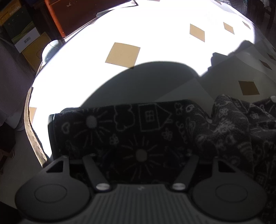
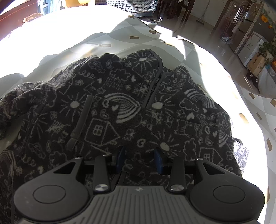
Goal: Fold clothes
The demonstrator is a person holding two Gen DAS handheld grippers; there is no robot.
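Observation:
A dark fleece jacket (image 2: 120, 96) printed with white doodles of suns, houses and rainbows lies on a table (image 1: 155, 34) covered in white cloth with tan diamonds. Its zipper (image 2: 153, 86) runs up the middle, and a sleeve with a grey cuff (image 2: 81, 120) lies folded across the chest. My right gripper (image 2: 139, 159) rests on the jacket's near part, its blue pads (image 2: 120, 158) pressing a fold of fleece between them. In the left wrist view a sleeve of the jacket (image 1: 138, 124) stretches across my left gripper (image 1: 140, 158) and hides its fingertips.
A pale round dish (image 1: 51, 50) sits at the table's left edge. Beyond it stand cardboard boxes (image 1: 27, 37) and a red-brown cabinet (image 1: 77, 13). Dark chairs (image 2: 172, 8) and a fridge (image 2: 250, 34) stand across the floor on the right. Strong sunlight and shadows fall on the cloth.

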